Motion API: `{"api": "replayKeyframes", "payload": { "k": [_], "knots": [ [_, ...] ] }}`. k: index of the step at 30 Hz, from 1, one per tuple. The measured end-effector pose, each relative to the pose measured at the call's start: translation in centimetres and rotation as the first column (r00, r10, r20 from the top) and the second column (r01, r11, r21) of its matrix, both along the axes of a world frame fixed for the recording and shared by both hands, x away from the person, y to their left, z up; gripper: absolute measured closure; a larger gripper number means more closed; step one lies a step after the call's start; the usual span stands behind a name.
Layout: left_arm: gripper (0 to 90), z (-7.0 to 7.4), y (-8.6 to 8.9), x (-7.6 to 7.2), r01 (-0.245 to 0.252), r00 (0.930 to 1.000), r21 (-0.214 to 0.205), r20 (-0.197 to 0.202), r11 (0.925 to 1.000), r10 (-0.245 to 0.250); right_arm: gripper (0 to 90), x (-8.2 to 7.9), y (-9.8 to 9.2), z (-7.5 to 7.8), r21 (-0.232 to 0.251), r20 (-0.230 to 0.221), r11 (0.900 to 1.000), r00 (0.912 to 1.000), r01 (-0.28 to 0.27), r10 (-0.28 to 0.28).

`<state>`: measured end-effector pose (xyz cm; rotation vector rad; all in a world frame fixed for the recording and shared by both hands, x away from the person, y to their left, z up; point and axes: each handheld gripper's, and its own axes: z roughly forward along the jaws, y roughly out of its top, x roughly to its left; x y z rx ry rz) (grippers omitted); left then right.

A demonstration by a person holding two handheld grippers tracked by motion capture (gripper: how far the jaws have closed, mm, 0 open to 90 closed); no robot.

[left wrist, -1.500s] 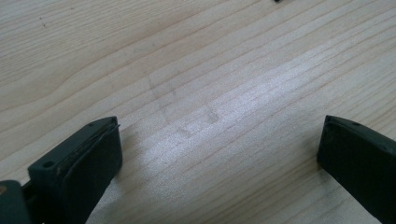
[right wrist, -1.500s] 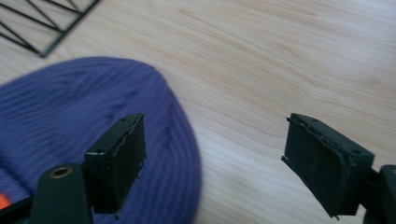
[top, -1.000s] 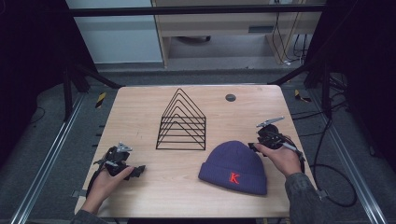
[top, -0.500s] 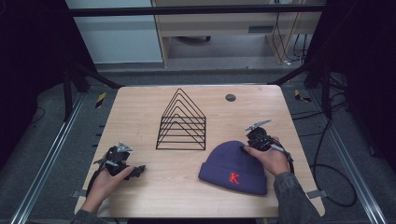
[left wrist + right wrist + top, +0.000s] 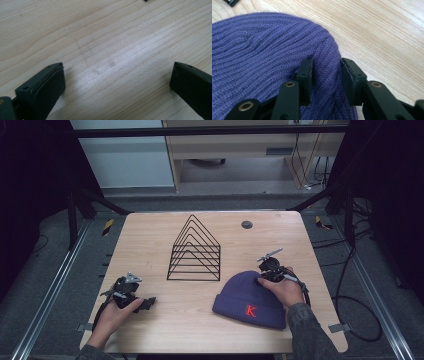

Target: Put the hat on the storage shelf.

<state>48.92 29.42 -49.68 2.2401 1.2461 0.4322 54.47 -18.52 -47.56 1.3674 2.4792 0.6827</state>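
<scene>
A purple knit beanie [image 5: 245, 295] with a red letter K lies on the wooden table [image 5: 150, 235] at the front right. My right gripper [image 5: 261, 279] sits at the hat's upper right edge. In the right gripper view its jaws have just been closing, and the right gripper [image 5: 327, 71] now pinches a raised fold of the beanie [image 5: 262, 50] between its pads. My left gripper [image 5: 147, 302] rests low at the front left of the table. In the left gripper view the left gripper [image 5: 117, 80] is open wide, with bare wood between its fingers.
A black wire rack [image 5: 195, 252] of triangular dividers stands in the middle of the table, just behind and left of the hat. A small dark disc [image 5: 246, 224] lies near the far edge. Cables trail off the right side.
My right gripper has moved left and down from beside the hat onto its upper right edge, and its jaws have closed on the knit. The left hand has stayed still.
</scene>
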Motion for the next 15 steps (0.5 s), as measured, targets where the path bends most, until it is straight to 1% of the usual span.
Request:
{"api": "replayKeyframes", "payload": {
  "k": [7, 8, 10, 15],
  "knots": [
    [0.0, 0.01, -0.01, 0.01, 0.003, 1.0, 0.0, -0.001, 1.0, -0.003, 72.2, 0.1, 0.14, 0.06, 0.012, -0.026, 0.9999, 0.9997, -0.002, 0.002],
    [0.0, 0.01, -0.02, 0.01, 0.003, 1.0, 0.0, -0.002, 1.0, -0.003, 73.8, 0.07, 0.16, 0.07, 0.016, -0.029, 0.9999, 0.9996, 0.006, -0.005],
    [0.0, 0.01, -0.02, 0.01, 0.003, 1.0, 0.0, -0.001, 1.0, -0.003, 75.3, 0.02, 0.16, 0.1, 0.019, -0.03, 0.9997, 0.9995, 0.014, -0.013],
    [0.0, -0.01, -0.01, -0.02, 0.002, 1.0, -0.003, 0.0, 1.0, -0.002, 77.3, -0.13, 0.23, 0.21, 0.014, -0.014, 0.9998, 0.9998, 0.013, -0.013]
  ]
}}
